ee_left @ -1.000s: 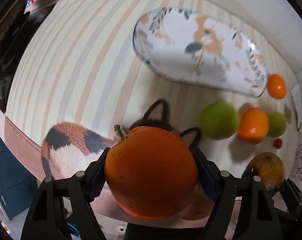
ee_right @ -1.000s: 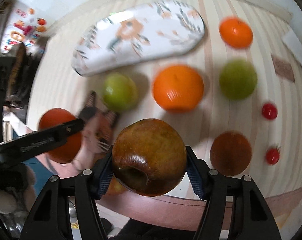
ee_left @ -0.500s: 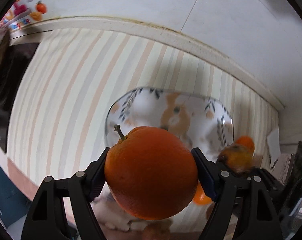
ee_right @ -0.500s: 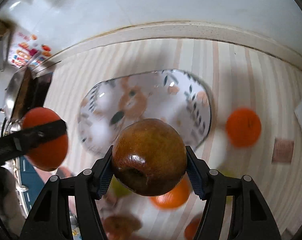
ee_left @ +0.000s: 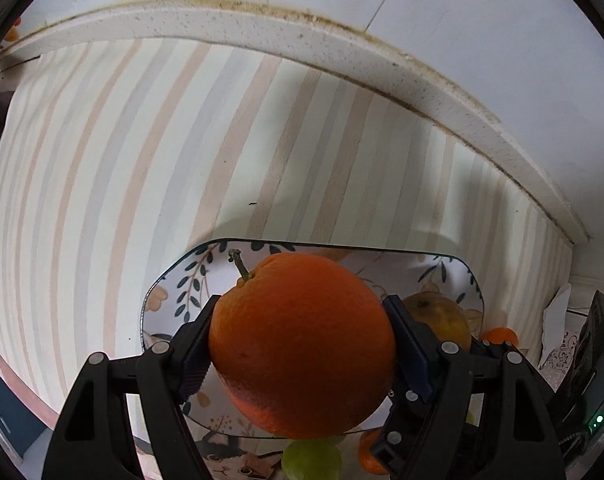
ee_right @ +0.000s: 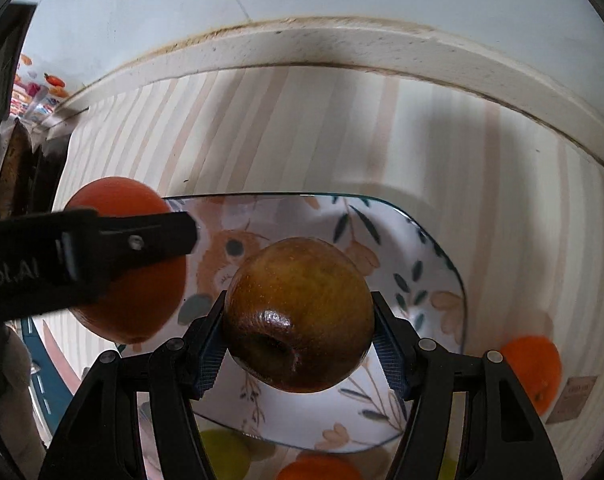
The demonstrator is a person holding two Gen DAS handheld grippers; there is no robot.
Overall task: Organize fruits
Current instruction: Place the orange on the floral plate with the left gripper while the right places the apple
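Over the floral plate (ee_right: 442, 264), both tongs are loaded: left tongs (ee_left: 302, 344) clamp the big orange (ee_left: 302, 344) above the plate's left half, right tongs (ee_right: 299, 316) clamp the brownish apple (ee_right: 299, 316) above its middle. Striped tabletop (ee_left: 141, 160) lies bare between the plate's far rim and the raised back edge (ee_left: 261, 24). 1 small orange (ee_right: 532, 368) sits just off the right rim; 1 green fruit (ee_right: 223, 454) and another orange (ee_right: 320, 470) crowd the near rim.

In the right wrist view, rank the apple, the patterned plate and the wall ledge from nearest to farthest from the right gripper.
1. Apple, gripped by the right gripper.
2. Patterned plate, just beyond and beneath.
3. Wall ledge, at the far back.
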